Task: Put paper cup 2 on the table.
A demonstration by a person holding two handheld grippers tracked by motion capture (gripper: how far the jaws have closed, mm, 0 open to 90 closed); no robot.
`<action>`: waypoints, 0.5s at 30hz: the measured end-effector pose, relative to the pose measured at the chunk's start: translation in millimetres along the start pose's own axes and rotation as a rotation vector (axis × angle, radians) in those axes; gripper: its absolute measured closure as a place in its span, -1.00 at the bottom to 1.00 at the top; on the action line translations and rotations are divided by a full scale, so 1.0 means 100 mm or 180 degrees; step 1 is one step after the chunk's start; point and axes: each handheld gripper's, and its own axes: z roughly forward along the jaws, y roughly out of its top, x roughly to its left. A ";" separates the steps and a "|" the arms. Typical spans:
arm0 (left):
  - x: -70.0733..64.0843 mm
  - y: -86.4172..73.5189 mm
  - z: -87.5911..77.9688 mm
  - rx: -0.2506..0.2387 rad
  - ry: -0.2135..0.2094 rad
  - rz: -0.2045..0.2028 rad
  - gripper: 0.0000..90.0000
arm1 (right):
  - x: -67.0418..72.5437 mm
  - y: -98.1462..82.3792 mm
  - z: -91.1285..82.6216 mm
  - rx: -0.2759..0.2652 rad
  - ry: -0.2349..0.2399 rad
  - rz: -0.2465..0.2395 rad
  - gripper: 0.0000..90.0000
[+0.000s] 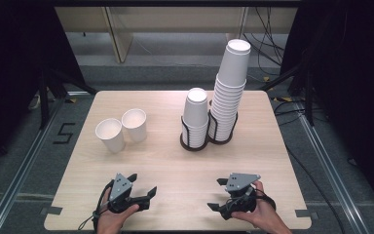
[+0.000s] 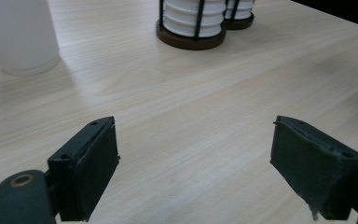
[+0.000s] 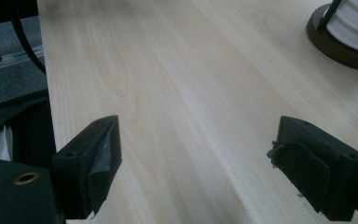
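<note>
You are working in a lab-style recording bay: a lone wooden table (image 1: pixel 175 165) on grey floor, black curtains (image 1: pixel 9 73) either side, aluminium rails (image 1: pixel 24 161), loose cables (image 1: pixel 268 44) behind.

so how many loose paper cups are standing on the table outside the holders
2. One loose cup stands at the table's left, the other cup just right of and behind it; none seems hidden.

Two white paper cups (image 1: pixel 121 129) stand ahead of the black left gripper (image 1: pixel 142 186), which carries a grey plate. Farther ahead of the black right gripper (image 1: pixel 215 194), white cup stacks (image 1: pixel 224 92) sit in black wire holders (image 1: pixel 195 139) with dark brown bases. The table (image 1: pixel 175 165) is pale wood with fine grain lines.
</note>
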 end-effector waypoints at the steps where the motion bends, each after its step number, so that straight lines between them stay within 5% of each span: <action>1: -0.02 -0.01 -0.01 0.0008 -0.0032 0.0042 -0.68 | 0.00 0.00 0.00 0.0002 0.0002 -0.0007 -0.65; 11: -0.26 -0.09 -0.03 0.0131 -0.0279 0.0274 -0.68 | 0.02 -0.02 0.05 0.0054 0.0113 -0.0115 -0.65; 15: -0.32 -0.09 -0.04 0.0123 -0.0336 0.0241 -0.68 | 0.03 -0.02 0.06 0.0068 0.0132 -0.0117 -0.65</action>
